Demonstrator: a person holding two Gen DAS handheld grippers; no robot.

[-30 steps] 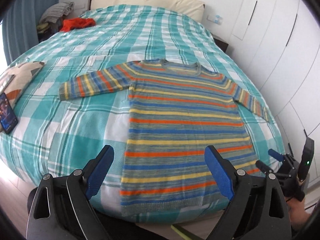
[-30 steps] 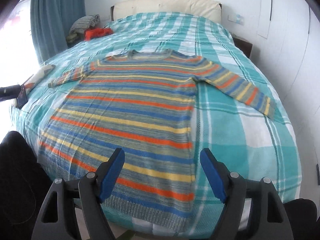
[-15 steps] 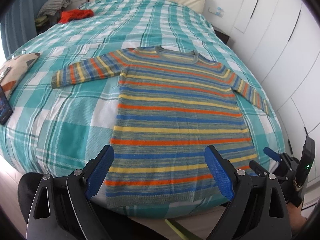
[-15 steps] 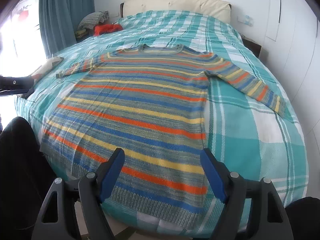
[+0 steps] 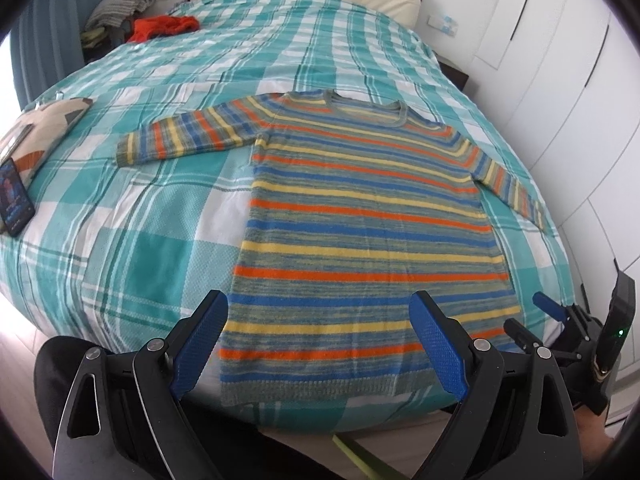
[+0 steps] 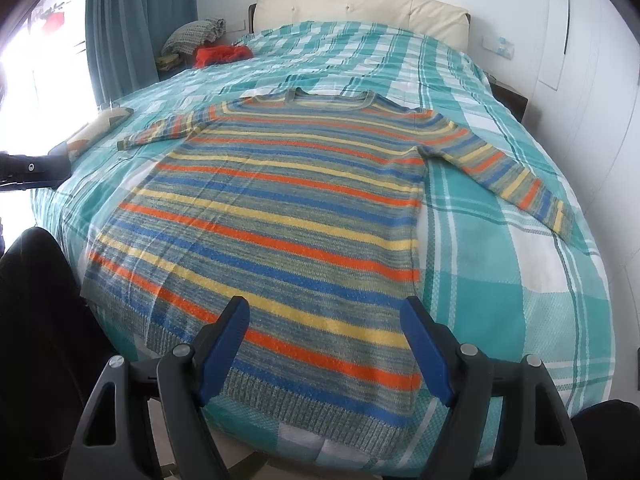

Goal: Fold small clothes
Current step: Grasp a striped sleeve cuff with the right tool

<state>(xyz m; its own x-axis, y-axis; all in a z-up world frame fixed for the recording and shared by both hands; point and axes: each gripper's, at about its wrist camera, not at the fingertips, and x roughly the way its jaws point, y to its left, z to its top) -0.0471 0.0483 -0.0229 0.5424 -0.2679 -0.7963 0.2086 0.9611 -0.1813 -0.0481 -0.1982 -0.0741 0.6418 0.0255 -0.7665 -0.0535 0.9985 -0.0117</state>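
A striped sweater (image 5: 360, 220) in blue, orange, yellow and grey lies flat, face up, on the teal plaid bed (image 5: 140, 240), both sleeves spread out. It also shows in the right wrist view (image 6: 288, 216). My left gripper (image 5: 320, 340) is open and empty, held over the hem near the bed's foot. My right gripper (image 6: 324, 344) is open and empty, held over the hem's right part. The right gripper also shows at the right edge of the left wrist view (image 5: 576, 328).
A phone (image 5: 14, 196) and a folded patterned cloth (image 5: 44, 128) lie on the bed's left side. A red garment (image 5: 164, 26) and a grey pile (image 5: 120, 4) sit at the far left. White wardrobe doors (image 5: 560, 60) stand to the right; a curtain (image 6: 136, 20) hangs left.
Both grippers have risen and drawn back slightly from the foot of the bed, so the whole hem shows. Both stay open. The sweater has not moved.
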